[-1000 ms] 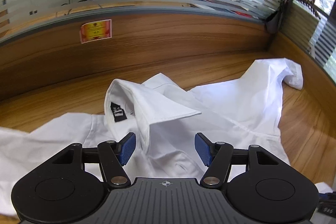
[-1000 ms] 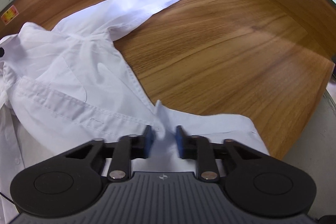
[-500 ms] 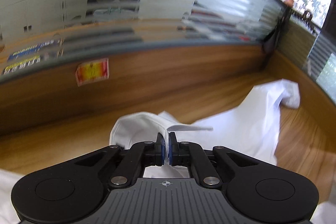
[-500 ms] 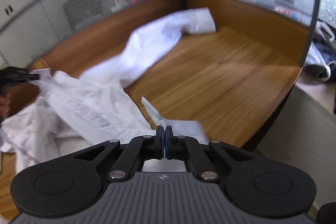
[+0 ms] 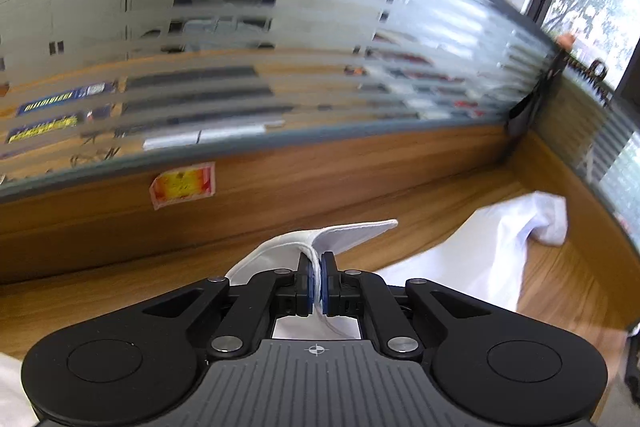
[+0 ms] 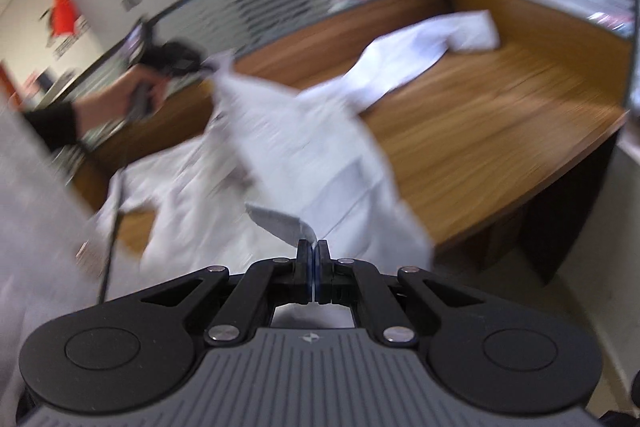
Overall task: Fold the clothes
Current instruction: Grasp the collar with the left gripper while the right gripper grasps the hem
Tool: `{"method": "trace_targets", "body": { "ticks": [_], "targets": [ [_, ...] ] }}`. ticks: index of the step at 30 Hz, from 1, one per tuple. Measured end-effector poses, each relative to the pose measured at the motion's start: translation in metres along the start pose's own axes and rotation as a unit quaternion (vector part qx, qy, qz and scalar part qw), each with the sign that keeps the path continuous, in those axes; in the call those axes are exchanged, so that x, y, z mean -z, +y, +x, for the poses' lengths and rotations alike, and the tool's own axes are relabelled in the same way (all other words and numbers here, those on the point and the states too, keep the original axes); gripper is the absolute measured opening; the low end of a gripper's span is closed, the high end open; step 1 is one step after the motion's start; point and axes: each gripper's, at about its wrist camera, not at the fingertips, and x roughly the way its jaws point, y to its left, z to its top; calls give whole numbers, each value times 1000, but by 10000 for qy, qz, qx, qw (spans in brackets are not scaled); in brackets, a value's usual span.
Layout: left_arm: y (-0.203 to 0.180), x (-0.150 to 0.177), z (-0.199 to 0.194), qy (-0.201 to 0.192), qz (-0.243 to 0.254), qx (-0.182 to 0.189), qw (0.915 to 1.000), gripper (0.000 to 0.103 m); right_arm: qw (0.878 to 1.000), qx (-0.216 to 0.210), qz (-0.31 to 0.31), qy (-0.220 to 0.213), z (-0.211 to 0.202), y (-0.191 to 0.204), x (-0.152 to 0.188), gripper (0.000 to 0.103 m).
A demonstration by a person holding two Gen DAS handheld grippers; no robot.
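Shirt [image 6: 304, 147] fabric is hanging stretched between the two hand-held grippers above the wooden bench [image 6: 500, 115], with part of the garment trailing on the bench surface. The shirt is white. The left hand-held gripper [image 5: 317, 279] is clamping the collar [image 5: 344, 235] region: its blue pads [image 5: 306, 281] are pressing on a thin fold of white cloth, and the collar point is projecting up and to the right beyond the fingertips. In the right wrist view, the same left hand-held gripper [image 6: 188, 63] is appearing at upper left, carried by a hand [image 6: 136, 95] with a dark sleeve [image 6: 56, 125], and the cloth is draping down from it. The right hand-held gripper [image 6: 313, 267] is pinching a lower edge of the shirt; its pads are standing nearly together with a thin edge of fabric between them, and a small flap is sticking up to the left just past the tips. One sleeve [image 6: 436, 35] of the shirt is lying extended across the bench toward the far corner, its cuff [image 5: 552, 223] resting near the wooden back panel [image 5: 360, 179]. A red and yellow sticker [image 5: 182, 183] is sitting on that panel below the striped glass partition [image 5: 280, 47]. The right wrist view is blurring heavily, so fine detail of the shirt folds cannot be read.
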Motion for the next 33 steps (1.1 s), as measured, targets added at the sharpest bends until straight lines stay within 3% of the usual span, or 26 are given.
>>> {"method": "trace_targets", "body": {
  "ticks": [4,6,9,12,15,19,32,33],
  "targets": [
    [9,15,4,129,51,-264,9996,18,9990,-144,89,402,8,11,14,16],
    [12,22,0,110,96,-328,9994,29,9993,-56,122,341,5,12,13,23],
    [15,29,-11,-33,166,-325,9993,46,9998,77,153,124,-2,12,7,23],
    [14,34,-19,-156,361,-315,9987,51,9990,362,271,-8,0,5,-3,26],
    [14,36,-17,-103,522,-333,9980,51,9975,624,343,-47,15,-3,-10,29],
    [19,35,-12,-14,386,-281,9989,52,9959,844,317,36,49,-9,-17,41],
    [27,32,5,90,296,-140,9994,53,9850,1607,-118,616,184,-5,-35,40],
    [27,32,7,106,281,-124,9995,53,9831,1688,-142,697,193,-6,-36,33]
  ]
}}
